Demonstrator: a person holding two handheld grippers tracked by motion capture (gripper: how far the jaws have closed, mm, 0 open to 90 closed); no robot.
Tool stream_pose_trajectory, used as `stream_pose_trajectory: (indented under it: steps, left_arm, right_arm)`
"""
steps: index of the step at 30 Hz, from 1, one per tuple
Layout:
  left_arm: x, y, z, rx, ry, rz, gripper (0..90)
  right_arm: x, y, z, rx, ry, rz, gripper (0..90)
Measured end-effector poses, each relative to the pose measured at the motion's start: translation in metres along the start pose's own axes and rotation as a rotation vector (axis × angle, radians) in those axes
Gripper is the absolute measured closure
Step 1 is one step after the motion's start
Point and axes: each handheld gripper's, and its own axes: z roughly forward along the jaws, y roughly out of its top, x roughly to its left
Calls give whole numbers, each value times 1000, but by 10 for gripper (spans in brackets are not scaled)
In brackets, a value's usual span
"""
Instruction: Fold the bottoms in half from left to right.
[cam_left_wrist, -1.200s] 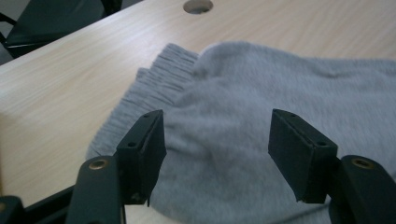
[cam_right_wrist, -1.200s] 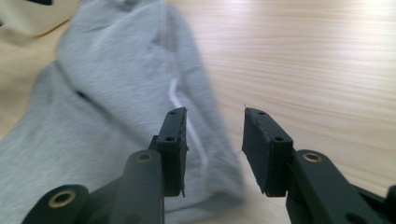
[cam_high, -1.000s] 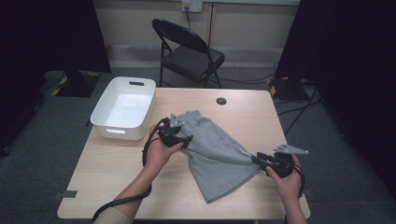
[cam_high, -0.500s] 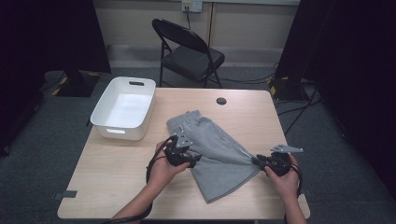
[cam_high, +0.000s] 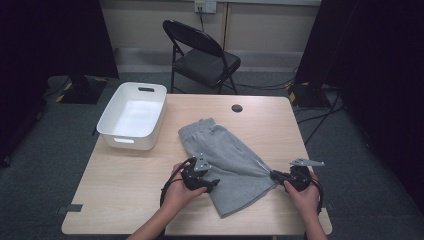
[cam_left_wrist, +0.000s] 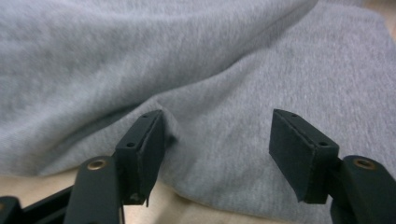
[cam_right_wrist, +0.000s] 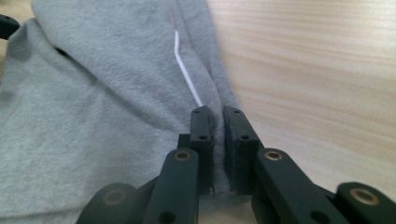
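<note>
Your right hand-held gripper (cam_high: 274, 175) is clamped on the right edge of the grey shorts (cam_high: 227, 157); its jaws have just been closing, and in the right gripper view (cam_right_wrist: 218, 140) the pads pinch a fold of grey cloth (cam_right_wrist: 93, 107) just below a thin white stitch line. Beyond that hand-held gripper the cloth pulls into a taut ridge running toward your left hand. On the outer side of it lies a strip of bare desk (cam_high: 280, 130), and the desk's right edge is near your right hand (cam_high: 302, 192).

Your left hand-held gripper (cam_high: 212, 184) sits at the shorts' left edge with its jaws apart; they have just been closing a little. In the left gripper view (cam_left_wrist: 215, 154) the hem of the shorts (cam_left_wrist: 224, 93) lies between the two pads: the left pad touches a small pucker of cloth, the right pad stands clear above the fabric, so nothing is gripped there. Just under the jaws a sliver of bare wood shows where the hem ends.

The shorts lie flat across the middle of the desk, waistband at the far end, away from both hand-held grippers. To the left of your left hand (cam_high: 180, 187) there is a wide open stretch of desk. Farther off on that side, the white tub (cam_high: 112, 125) stands at the desk's left edge, well apart from the shorts. A small black disc (cam_high: 237, 108) lies near the far edge.
</note>
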Motion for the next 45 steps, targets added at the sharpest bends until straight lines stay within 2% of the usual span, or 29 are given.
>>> stream_pose_trajectory:
  steps: [3,6,8,10,14,16,17,18,21,25,27,31,34,36,38,40,41,42,44,45]
  left_arm:
    - [-3,-4,3,1,-12,-12,365]
    - [-6,-7,4,7,-11,2,368]
    - [-7,-7,4,4,-11,-1,369]
    - [-8,-7,4,6,-5,12,377]
    - [-8,-6,4,10,-12,13,388]
    - [-8,-6,5,12,-9,22,394]
    - [-8,-7,5,12,-10,22,404]
    - [-8,-7,5,13,-11,22,408]
    - [-7,-6,4,20,-9,21,420]
    - [-7,-9,1,18,-8,11,429]
    - [-6,-11,-2,17,-8,5,426]
    - [-4,-18,-9,12,-10,-13,422]
    - [-7,-20,-13,3,-15,-3,425]
    - [-10,-20,-15,-6,-36,-2,445]
    - [-14,-20,-17,-11,-46,9,449]
    - [-18,-18,-18,-20,-60,19,464]
    - [-21,-17,-17,-19,-68,24,466]
    - [-22,-16,-16,-15,-72,36,471]
    - [-27,-15,-13,-17,-89,36,475]
    - [-29,-14,-12,-13,-102,39,476]
  right_arm:
    - [3,-2,-3,9,8,-9,847]
    - [3,-3,-5,8,1,-17,824]
    - [3,-1,-5,-4,-23,-35,764]
    - [2,4,-6,-23,-76,-49,690]
    - [-8,6,-2,-15,-86,-32,660]
    - [-12,5,0,-15,-67,-19,685]
    - [-12,4,2,-17,-45,-12,779]
    - [-12,3,2,-17,-27,-10,786]
    - [-9,2,1,-12,-32,-15,808]
    - [-3,-3,-4,9,0,8,826]
    - [3,-6,-7,22,17,5,831]
    - [16,-12,-16,71,45,-23,836]
    - [22,-14,-21,98,63,-34,839]
    - [26,-12,-23,102,59,-51,818]
    - [26,-8,-26,69,36,-47,735]
    - [25,-1,-28,16,30,-43,700]
    - [26,4,-28,-13,14,-60,664]
    - [27,9,-28,-29,-3,-72,690]
    - [32,20,-20,-67,28,-82,699]
    - [35,24,-16,-67,37,-95,720]
